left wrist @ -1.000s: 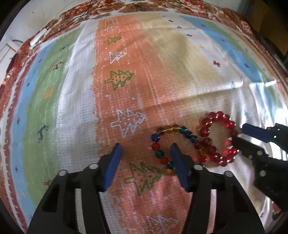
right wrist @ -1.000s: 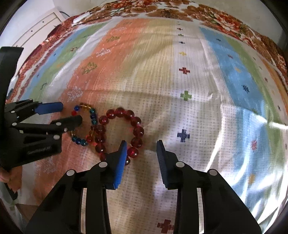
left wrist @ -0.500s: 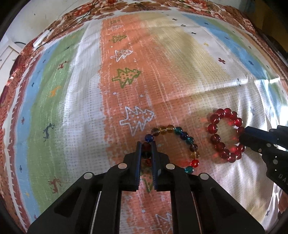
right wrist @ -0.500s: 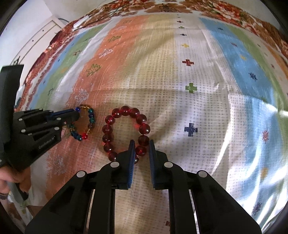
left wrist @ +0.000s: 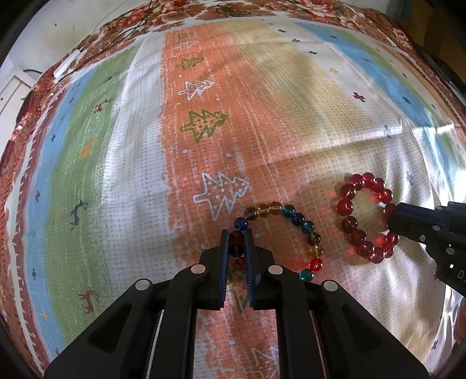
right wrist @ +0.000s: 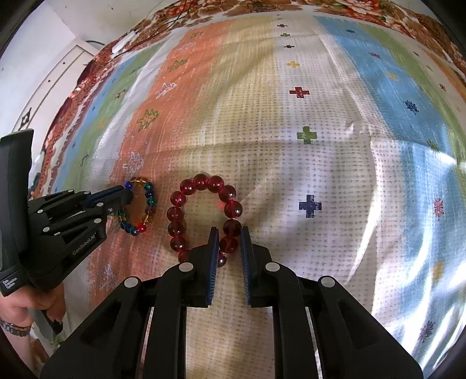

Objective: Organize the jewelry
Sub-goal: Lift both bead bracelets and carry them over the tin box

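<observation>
A bracelet of mixed blue, amber, teal and red beads (left wrist: pixel 303 224) lies on the patterned cloth; it also shows in the right wrist view (right wrist: pixel 147 204). My left gripper (left wrist: pixel 236 233) is shut on its left side, beads pinched between the pads. A bracelet of dark red beads (left wrist: pixel 352 224) lies just to its right, also seen in the right wrist view (right wrist: pixel 186 204). My right gripper (right wrist: pixel 228 231) is shut on the red bracelet's near-right beads. The two bracelets lie apart, not touching.
The colourful striped cloth (right wrist: pixel 320 116) with tree and cross motifs covers the whole surface. Its floral border (left wrist: pixel 262 8) runs along the far edge. A white cabinet (right wrist: pixel 58 73) stands beyond the left edge. A hand (right wrist: pixel 26 306) holds the left gripper.
Both grippers went from open to shut, the left on the mixed bracelet, the right on the red one. The bracelets, touching before, have been drawn apart.
</observation>
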A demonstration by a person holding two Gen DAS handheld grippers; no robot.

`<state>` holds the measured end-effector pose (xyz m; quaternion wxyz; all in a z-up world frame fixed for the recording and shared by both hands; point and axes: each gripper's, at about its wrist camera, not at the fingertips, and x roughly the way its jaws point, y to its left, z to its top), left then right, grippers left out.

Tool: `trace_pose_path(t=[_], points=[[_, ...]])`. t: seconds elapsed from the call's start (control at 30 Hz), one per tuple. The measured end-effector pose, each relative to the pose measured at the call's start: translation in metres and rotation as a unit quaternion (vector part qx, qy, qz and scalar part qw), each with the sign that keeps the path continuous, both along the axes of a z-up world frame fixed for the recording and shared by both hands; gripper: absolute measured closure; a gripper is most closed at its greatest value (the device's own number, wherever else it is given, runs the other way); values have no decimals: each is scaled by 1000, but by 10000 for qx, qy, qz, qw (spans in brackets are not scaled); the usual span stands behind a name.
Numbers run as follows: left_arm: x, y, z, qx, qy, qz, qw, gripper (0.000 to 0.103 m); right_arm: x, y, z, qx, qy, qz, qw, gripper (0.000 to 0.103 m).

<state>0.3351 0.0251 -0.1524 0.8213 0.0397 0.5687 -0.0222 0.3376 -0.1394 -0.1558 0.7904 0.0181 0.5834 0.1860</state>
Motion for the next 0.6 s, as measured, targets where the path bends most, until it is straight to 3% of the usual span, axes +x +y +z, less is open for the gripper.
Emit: trace_pose_path(t=[0.27, 0.6], points=[[0, 2, 4, -109, 17, 35, 9999, 94, 3, 2, 2, -94, -18, 4, 10000, 89], [-7, 4, 31, -372, -173, 74, 9991, 94, -8, 6, 32, -203, -446, 117, 9987, 89]])
